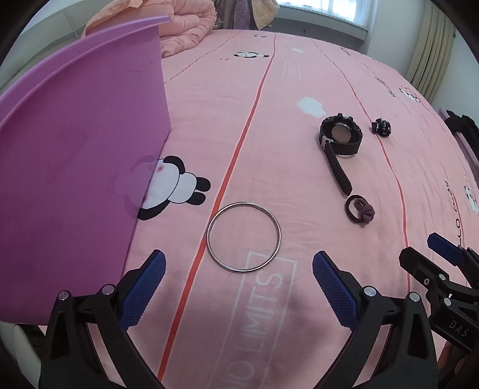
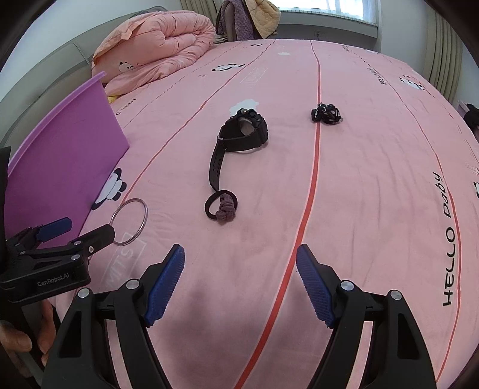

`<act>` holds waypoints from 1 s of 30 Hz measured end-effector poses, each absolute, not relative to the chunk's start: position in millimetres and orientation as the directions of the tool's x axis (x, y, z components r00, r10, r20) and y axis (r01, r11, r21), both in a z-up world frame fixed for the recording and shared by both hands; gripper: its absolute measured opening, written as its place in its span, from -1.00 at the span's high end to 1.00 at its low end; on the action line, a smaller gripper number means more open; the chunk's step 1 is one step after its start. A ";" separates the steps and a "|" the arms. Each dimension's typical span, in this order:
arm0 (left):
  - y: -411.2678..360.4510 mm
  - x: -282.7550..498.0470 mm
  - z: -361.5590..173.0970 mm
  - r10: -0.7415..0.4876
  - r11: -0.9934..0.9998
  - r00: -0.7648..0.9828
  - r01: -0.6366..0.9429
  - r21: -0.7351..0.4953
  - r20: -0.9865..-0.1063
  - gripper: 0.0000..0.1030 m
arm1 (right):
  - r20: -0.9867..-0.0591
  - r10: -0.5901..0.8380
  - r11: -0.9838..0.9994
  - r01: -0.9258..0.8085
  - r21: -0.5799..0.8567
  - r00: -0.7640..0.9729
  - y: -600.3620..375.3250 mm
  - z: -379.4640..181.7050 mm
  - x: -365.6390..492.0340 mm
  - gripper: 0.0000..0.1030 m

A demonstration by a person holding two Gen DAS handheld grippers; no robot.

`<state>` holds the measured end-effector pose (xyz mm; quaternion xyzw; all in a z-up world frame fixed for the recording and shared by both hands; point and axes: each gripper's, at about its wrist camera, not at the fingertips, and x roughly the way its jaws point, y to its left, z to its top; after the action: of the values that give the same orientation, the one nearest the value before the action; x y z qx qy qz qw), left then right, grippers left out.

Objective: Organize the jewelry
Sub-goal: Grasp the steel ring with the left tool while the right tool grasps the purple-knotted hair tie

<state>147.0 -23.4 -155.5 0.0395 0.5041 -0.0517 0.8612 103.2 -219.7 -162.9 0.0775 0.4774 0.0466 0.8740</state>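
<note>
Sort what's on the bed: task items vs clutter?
Job items:
silver bangle
black watch
hair tie
small black accessory
purple tray, probably the container

Just lying about:
folded pink quilt
clothes on chair

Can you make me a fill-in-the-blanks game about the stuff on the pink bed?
1. The silver bangle lies right in front of the ____ gripper.
2. The hair tie lies at the end of the black ____'s strap.
3. The tall box beside the bangle is ____ in colour.
4. Both grippers have their jaws ____.

Missing words: left; watch; purple; open
</note>
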 end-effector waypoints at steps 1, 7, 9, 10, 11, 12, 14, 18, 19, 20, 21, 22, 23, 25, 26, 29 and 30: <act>-22.7 149.6 -159.7 -0.052 0.992 0.478 0.126 0.010 -0.877 -0.88 | -0.829 0.156 0.984 -0.009 0.179 0.537 -219.1 -165.7 108.0 -0.43; -17.6 161.6 -177.5 -0.034 0.995 0.457 0.103 0.015 -0.889 -0.88 | -0.841 0.154 0.985 -0.015 0.171 0.519 -215.0 -180.4 131.5 -0.43; -16.4 165.9 -181.9 -0.032 0.995 0.454 0.095 0.012 -0.891 -0.88 | -0.843 0.151 0.986 -0.016 0.167 0.517 -212.9 -184.1 136.4 -0.43; -16.4 168.2 -183.9 -0.033 0.996 0.452 0.092 0.009 -0.891 -0.88 | -0.843 0.151 0.986 -0.019 0.165 0.517 -211.5 -185.7 138.9 -0.43; -16.6 170.3 -185.6 -0.033 0.996 0.451 0.090 0.009 -0.892 -0.88 | -0.843 0.148 0.987 -0.022 0.160 0.517 -209.5 -187.2 141.3 -0.43; -16.9 171.6 -187.0 -0.031 0.996 0.451 0.089 0.010 -0.892 -0.88 | -0.844 0.144 0.988 -0.025 0.154 0.516 -207.8 -188.6 143.9 -0.43; -17.6 175.2 -190.3 -0.031 0.996 0.449 0.089 0.010 -0.893 -0.88 | -0.846 0.134 0.990 -0.036 0.135 0.516 -203.4 -191.2 149.6 -0.43; -17.0 182.4 -200.0 -0.030 0.997 0.431 0.083 0.006 -0.902 -0.88 | -0.855 0.085 0.996 -0.039 0.076 0.512 -196.5 -197.7 161.0 -0.43; -16.3 184.2 -202.3 -0.037 0.997 0.427 0.081 -0.002 -0.903 -0.88 | -0.858 0.076 0.997 -0.037 0.066 0.508 -195.7 -199.9 163.8 -0.43; -16.2 184.8 -203.3 -0.037 0.997 0.427 0.078 -0.004 -0.903 -0.90 | -0.860 0.068 0.998 -0.036 0.058 0.506 -195.0 -202.0 166.1 -0.43; -16.3 185.2 -203.5 -0.039 0.997 0.430 0.078 -0.006 -0.902 -0.90 | -0.860 0.064 0.998 -0.037 0.053 0.506 -194.8 -203.2 167.4 -0.43; -16.7 185.4 -203.5 -0.039 0.997 0.434 0.081 -0.005 -0.900 -0.90 | -0.860 0.058 0.998 -0.040 0.043 0.506 -193.8 -204.6 169.0 -0.43; -17.2 186.0 -204.5 -0.037 0.997 0.435 0.083 -0.001 -0.900 -0.90 | -0.861 0.050 0.999 -0.043 0.033 0.506 -192.5 -206.1 170.5 -0.43; -18.8 188.3 -207.8 -0.031 0.996 0.433 0.087 0.008 -0.901 -0.90 | -0.860 0.039 0.999 -0.051 0.015 0.509 -190.4 -208.5 172.6 -0.43; -18.9 189.5 -210.1 -0.030 0.996 0.434 0.086 0.008 -0.900 -0.90 | -0.859 0.034 0.998 -0.054 0.008 0.512 -189.7 -209.5 173.8 -0.43; -17.1 192.8 -214.2 -0.043 0.997 0.443 0.074 -0.011 -0.895 -0.89 | -0.851 0.026 0.998 -0.064 -0.009 0.525 -187.3 -211.2 174.6 -0.43; -16.9 193.3 -215.0 -0.043 0.997 0.450 0.070 -0.013 -0.892 -0.90 | -0.849 0.025 0.998 -0.065 -0.011 0.528 -187.0 -212.1 174.6 -0.43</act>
<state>193.3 -16.9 -215.0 0.0126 0.5232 -0.0331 0.8515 174.6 -187.0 -212.1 -0.0204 0.4853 0.0259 0.8737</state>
